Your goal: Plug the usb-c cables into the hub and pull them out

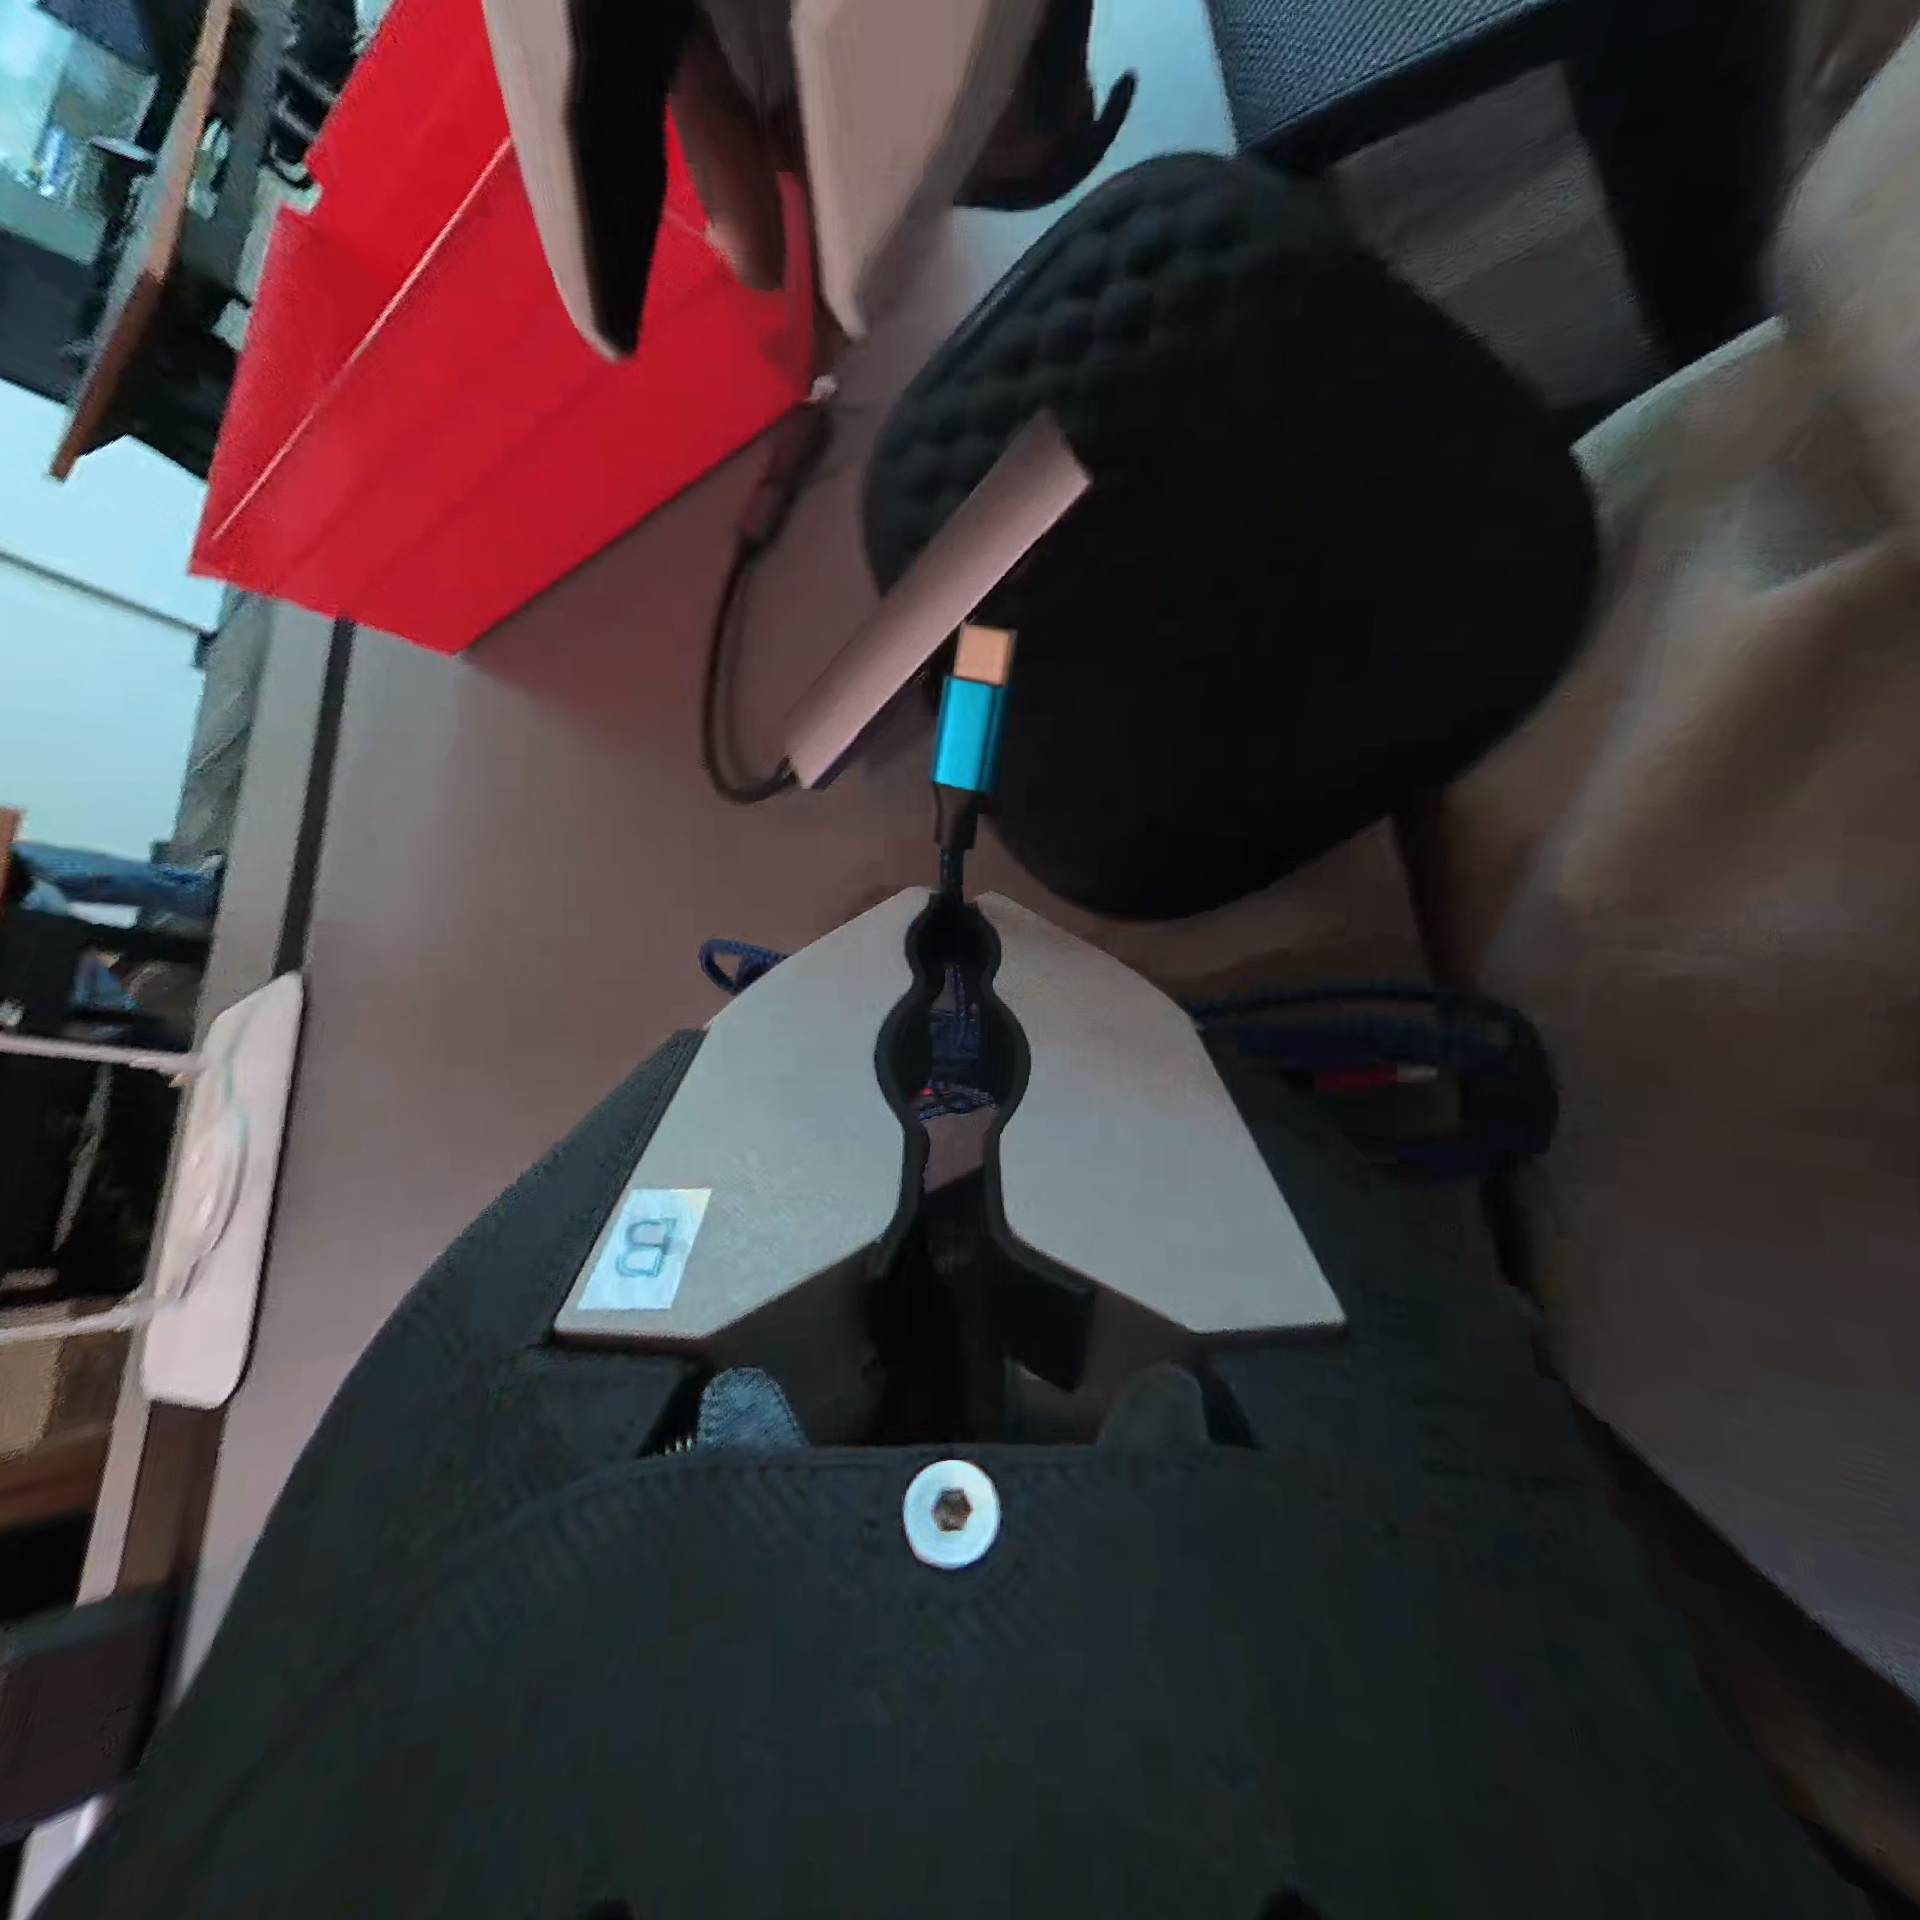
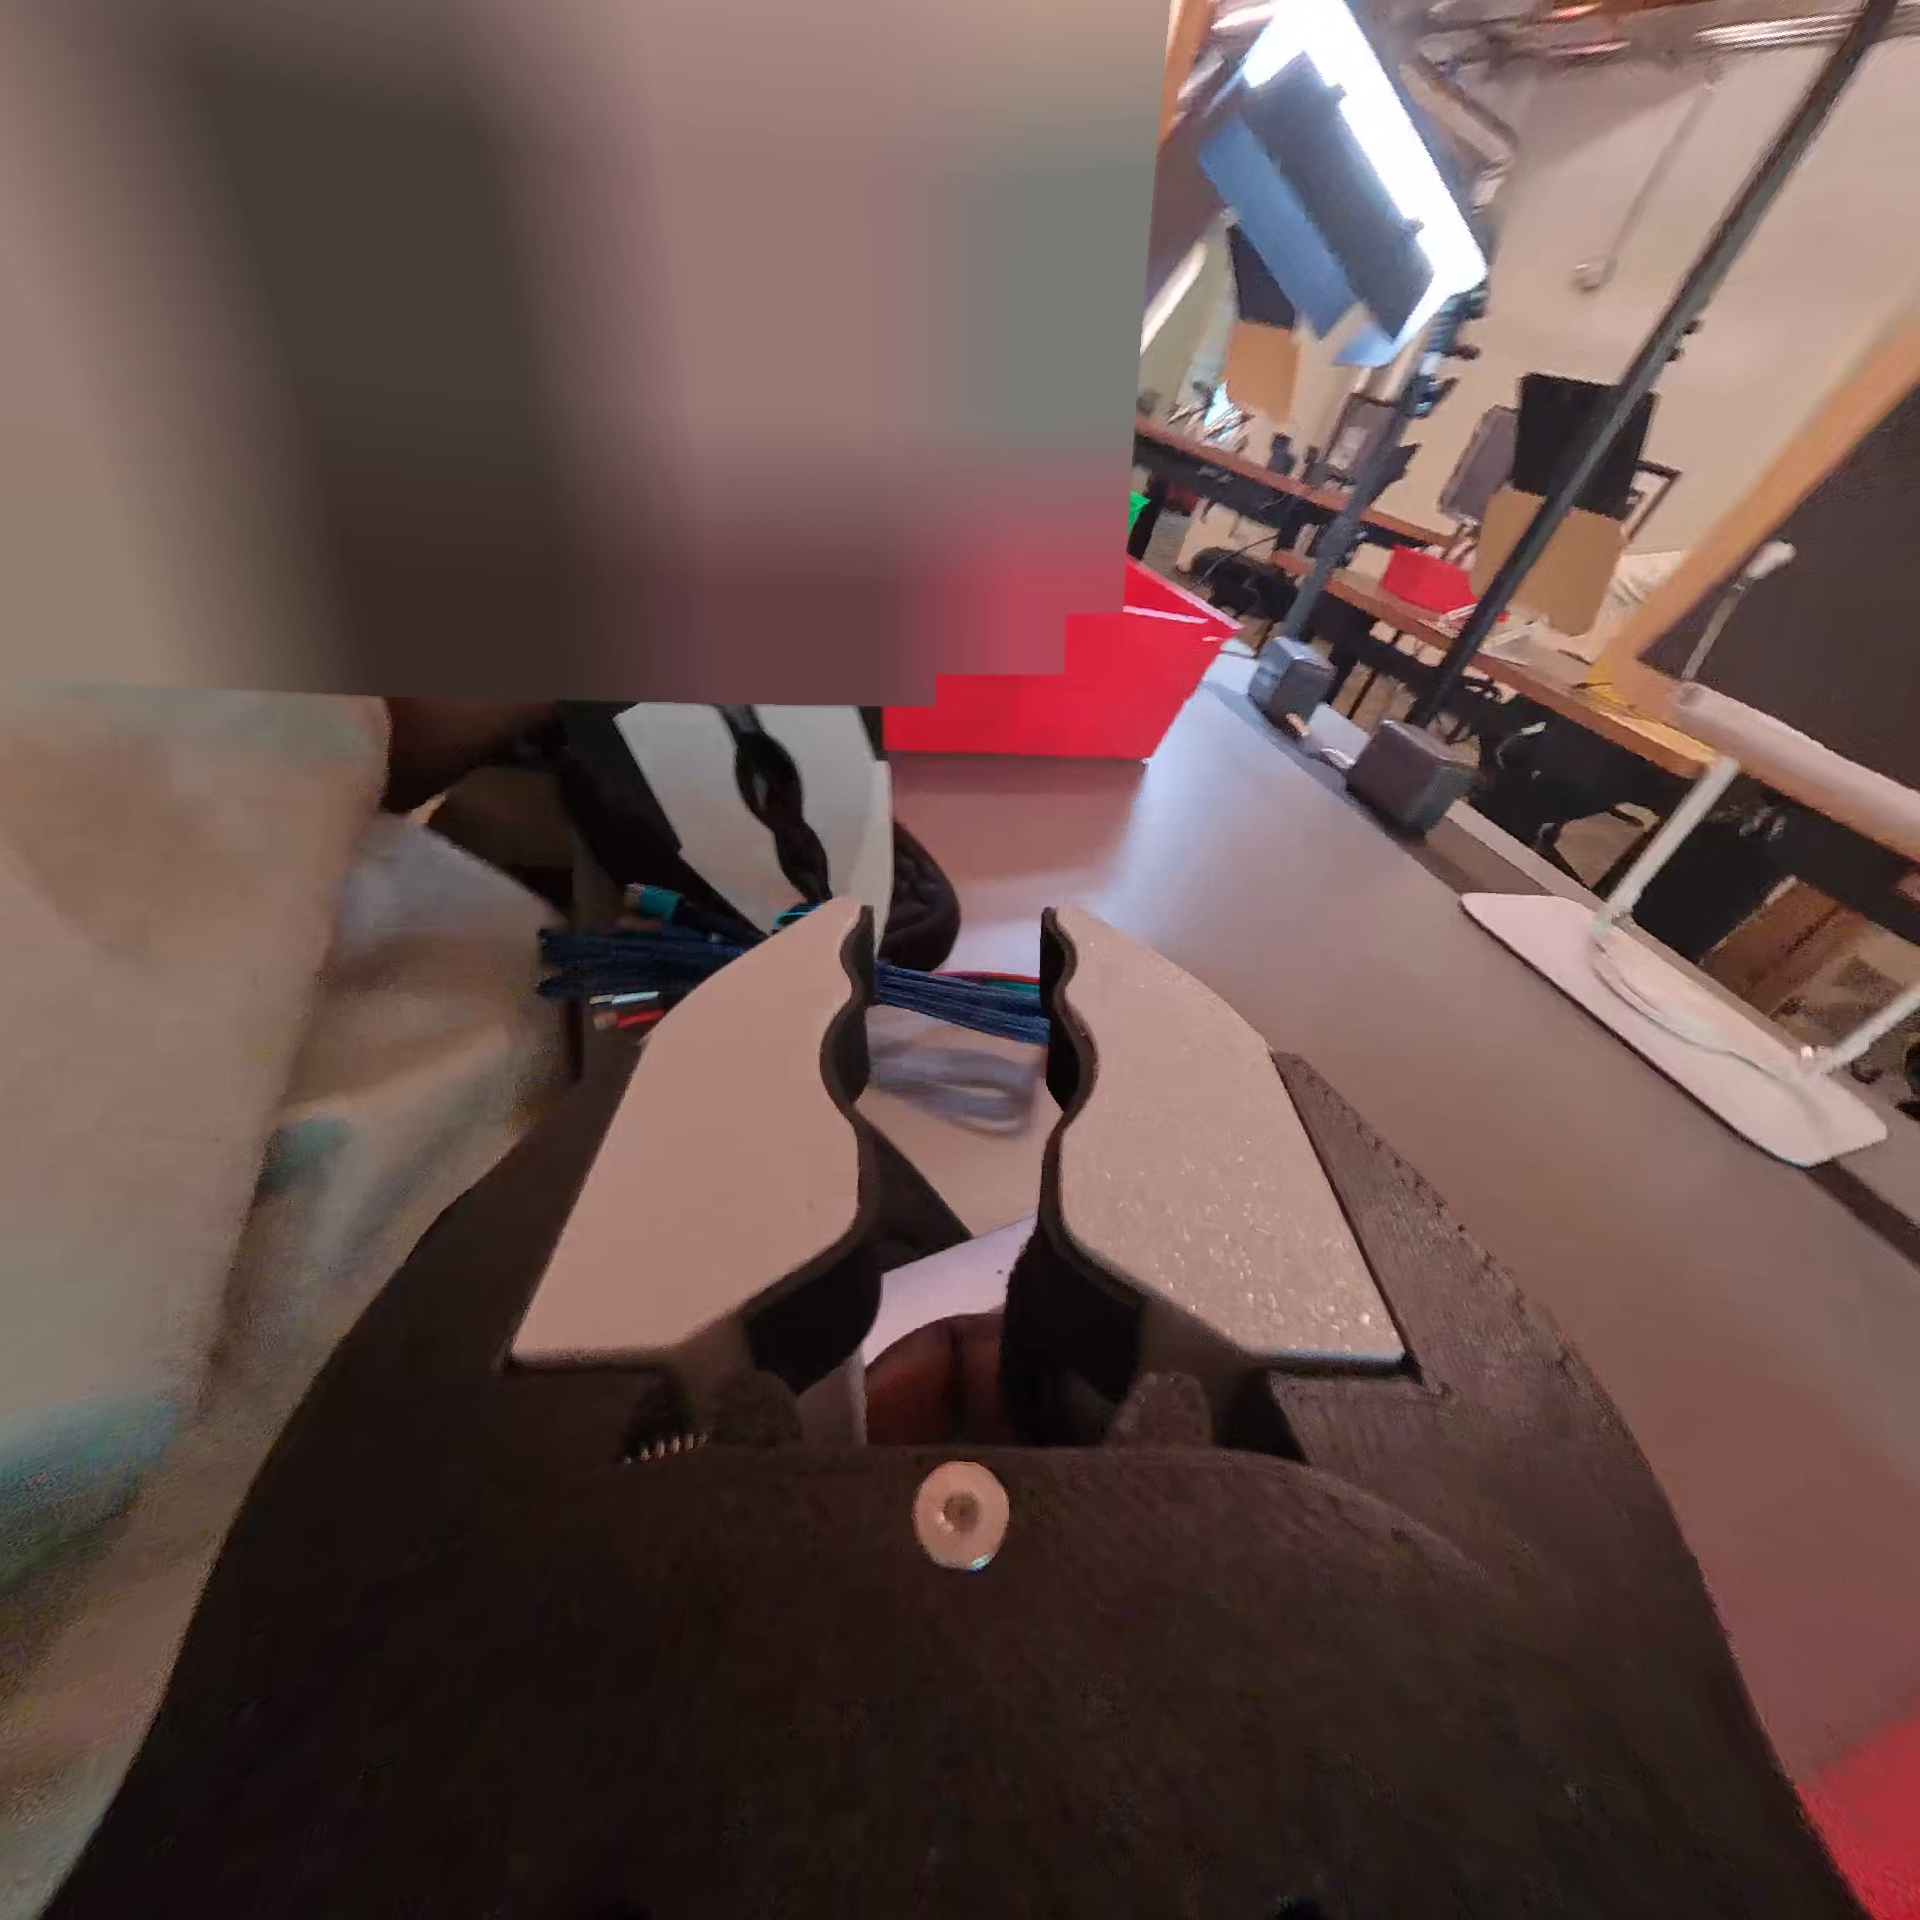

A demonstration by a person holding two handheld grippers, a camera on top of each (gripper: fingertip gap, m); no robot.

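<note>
In the left wrist view my left gripper [image 1: 951,904] is shut on a dark braided cable, just behind its blue USB-C plug [image 1: 971,732]. The plug's bare metal tip sits right beside the lower end of the silver-grey hub [image 1: 935,613] and is not inserted. The hub lies tilted against a black round textured object [image 1: 1247,540], with its own black lead [image 1: 727,686] looping on the table. My right gripper [image 2: 951,935] is open and empty above a bundle of blue braided cables [image 2: 935,997]. It also shows at the top of the left wrist view [image 1: 727,312].
A red box [image 1: 499,416] stands behind the hub and also shows in the right wrist view [image 2: 1039,696]. More blue cable [image 1: 1434,1081] lies to the right. A white flat lamp base [image 2: 1662,1029] sits near the table edge. A person's pale clothing [image 2: 156,1039] fills the left. About 10 cm separates my left fingertips from my right. The left tips stand about 9 cm off the silver-grey hub [image 1: 935,613].
</note>
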